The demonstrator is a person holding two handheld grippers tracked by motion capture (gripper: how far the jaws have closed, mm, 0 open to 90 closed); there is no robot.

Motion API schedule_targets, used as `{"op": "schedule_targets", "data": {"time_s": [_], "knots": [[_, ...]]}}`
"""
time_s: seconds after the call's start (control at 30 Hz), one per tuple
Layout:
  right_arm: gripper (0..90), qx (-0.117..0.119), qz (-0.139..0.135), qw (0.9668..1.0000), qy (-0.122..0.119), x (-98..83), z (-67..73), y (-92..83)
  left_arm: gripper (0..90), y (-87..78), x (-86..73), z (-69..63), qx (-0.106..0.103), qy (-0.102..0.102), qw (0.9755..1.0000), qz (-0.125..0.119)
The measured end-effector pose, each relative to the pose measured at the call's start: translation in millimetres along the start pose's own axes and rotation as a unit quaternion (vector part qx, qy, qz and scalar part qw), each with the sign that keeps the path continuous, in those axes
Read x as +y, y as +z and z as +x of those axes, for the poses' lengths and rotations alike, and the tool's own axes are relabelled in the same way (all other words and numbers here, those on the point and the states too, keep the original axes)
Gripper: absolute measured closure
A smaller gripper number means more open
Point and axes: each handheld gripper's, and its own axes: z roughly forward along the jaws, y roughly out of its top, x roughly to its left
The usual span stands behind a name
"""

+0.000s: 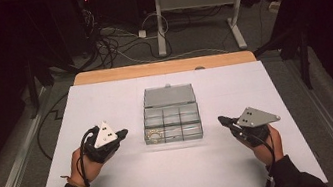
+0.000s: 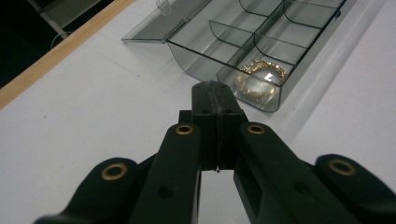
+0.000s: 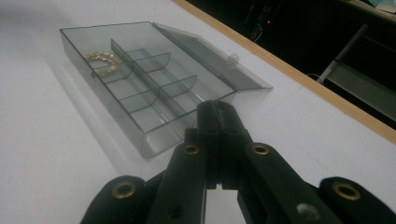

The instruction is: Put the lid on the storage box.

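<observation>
A clear grey compartment box (image 1: 172,120) lies in the middle of the white table with its lid (image 1: 169,95) folded open at the far side. A gold bracelet (image 1: 154,135) rests in its near-left compartment. My left gripper (image 1: 123,132) hovers just left of the box, jaws shut with nothing in them, pointing at it. My right gripper (image 1: 221,120) is to the right of the box, also shut and empty. The bracelet (image 2: 261,74) lies just past the left gripper (image 2: 215,88). From the right gripper (image 3: 217,108), the bracelet (image 3: 102,60) sits in the box's far corner.
The white table top (image 1: 118,182) has a wooden strip (image 1: 160,67) along its far edge. Beyond it stand a desk frame (image 1: 198,2) and loose cables (image 1: 116,43) on the dark floor. Metal rails run along both sides of the table.
</observation>
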Motion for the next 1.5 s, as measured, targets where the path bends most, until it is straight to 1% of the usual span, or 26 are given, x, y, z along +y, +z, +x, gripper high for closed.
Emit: {"op": "schedule_targets", "data": {"time_s": [0.13, 0.17, 0.27, 0.43, 0.5, 0.53, 0.63, 0.7, 0.77, 0.9, 1.0, 1.1, 1.13, 1.23, 1.3, 1.4, 1.47, 1.5], "knots": [[90.0, 0.004, 0.011, 0.9999, 0.002, 5.7, -8.1, 10.9, 87.3, 6.3, 6.9, 10.4, -0.009, -0.009, 0.9999, 0.001], [90.0, 0.004, 0.014, 0.9999, 0.008, 6.5, -10.4, 13.9, 87.3, 9.0, 8.7, 12.6, -0.013, -0.015, 0.9998, 0.004], [90.0, 0.0, 0.025, 0.9996, 0.013, 8.4, -17.7, 23.8, 87.3, 17.0, 14.3, 19.6, -0.015, -0.017, 0.9997, 0.011], [90.0, -0.004, 0.043, 0.9989, 0.017, 9.0, -29.4, 40.6, 87.3, 32.2, 21.2, 29.9, -0.024, -0.033, 0.9991, 0.009], [90.0, -0.006, 0.049, 0.9985, 0.026, 8.6, -35.1, 47.4, 87.3, 39.6, 24.2, 32.4, -0.022, -0.035, 0.9991, 0.009], [90.0, -0.007, 0.049, 0.9984, 0.026, 8.4, -38.8, 50.5, 87.3, 43.4, 25.9, 34.0, -0.022, -0.036, 0.999, 0.011], [90.0, -0.013, 0.056, 0.9977, 0.036, 8.3, -47.2, 59.9, 87.3, 55.1, 31.0, 39.5, -0.025, -0.04, 0.9988, 0.013], [90.0, -0.012, 0.059, 0.9971, 0.048, 8.3, -52.6, 65.5, 87.3, 61.9, 33.9, 43.7, -0.027, -0.043, 0.9986, 0.015], [90.0, -0.013, 0.062, 0.9967, 0.051, 8.6, -57.4, 71.3, 87.3, 67.9, 35.6, 47.0, -0.023, -0.041, 0.9988, 0.015], [90.0, -0.008, 0.08, 0.9953, 0.054, 9.3, -63.3, 85.1, 87.3, 80.8, 35.3, 54.5, -0.027, -0.057, 0.9978, 0.02], [90.0, -0.007, 0.092, 0.9944, 0.051, 10.2, -65.2, 94.6, 87.2, 90.0, 34.8, 58.6, -0.021, -0.063, 0.9974, 0.028], [90.0, -0.006, 0.104, 0.9932, 0.051, 11.1, -67.6, 105.2, 87.3, 100.0, 35.1, 63.4, -0.017, -0.075, 0.9963, 0.039], [90.0, -0.006, 0.109, 0.9927, 0.052, 11.7, -68.4, 108.9, 87.3, 103.4, 35.2, 65.4, -0.019, -0.08, 0.9958, 0.041], [90.0, -0.008, 0.121, 0.9913, 0.051, 13.5, -70.3, 120.7, 87.3, 114.6, 34.3, 68.7, -0.011, -0.091, 0.9947, 0.048], [90.0, -0.01, 0.132, 0.9898, 0.052, 14.1, -71.5, 128.5, 87.3, 123.1, 32.1, 71.3, -0.014, -0.101, 0.9932, 0.056], [90.0, -0.014, 0.14, 0.9887, 0.052, 14.8, -74.0, 138.3, 87.3, 134.2, 28.1, 75.8, -0.012, -0.111, 0.9911, 0.072], [90.0, -0.011, 0.144, 0.9876, 0.061, 14.8, -76.0, 144.1, 87.3, 140.3, 25.4, 78.1, -0.012, -0.119, 0.9897, 0.079], [90.0, -0.013, 0.146, 0.9875, 0.058, 14.6, -76.7, 147.2, 87.3, 143.3, 24.1, 78.7, -0.012, -0.122, 0.9889, 0.084]]}}
